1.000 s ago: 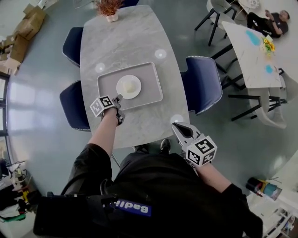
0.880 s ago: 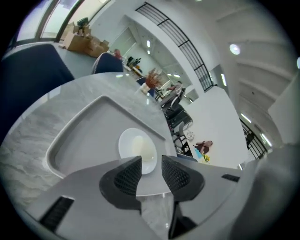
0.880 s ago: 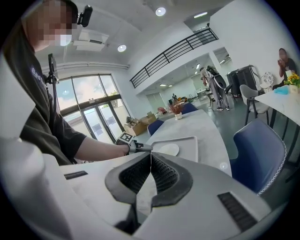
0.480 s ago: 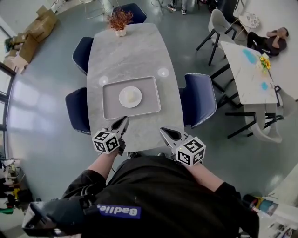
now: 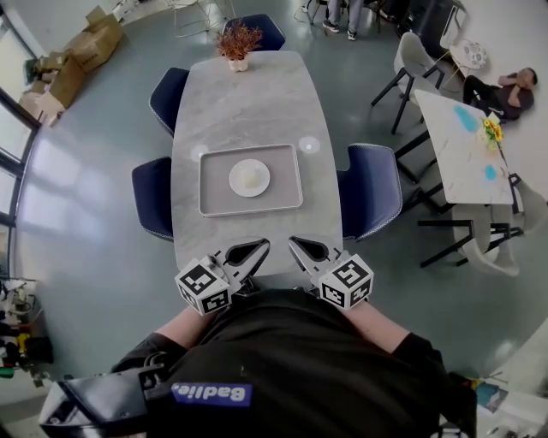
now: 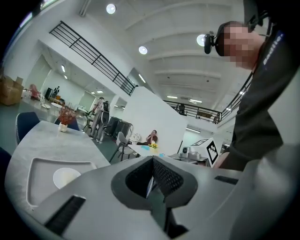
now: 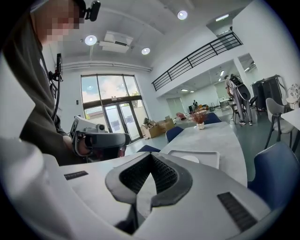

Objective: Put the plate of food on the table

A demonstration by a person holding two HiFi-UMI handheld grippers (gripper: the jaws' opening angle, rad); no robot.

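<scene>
round white plate of food [image 5: 249,178] parked in grey rectangular tray [image 5: 210,205]
left gripper [image 5: 257,246] just snapped shut empty, right gripper [image 5: 294,244] closed too

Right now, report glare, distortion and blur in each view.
Head view: fisheye bends the edges of the table; window light washes out the floor at left, and lamp reflections spot the tabletop. Left gripper view: dark corners, the ceiling lights flare, the tray curves. Right gripper view: the windows are blown out; the chair at the edge is stretched.
</scene>
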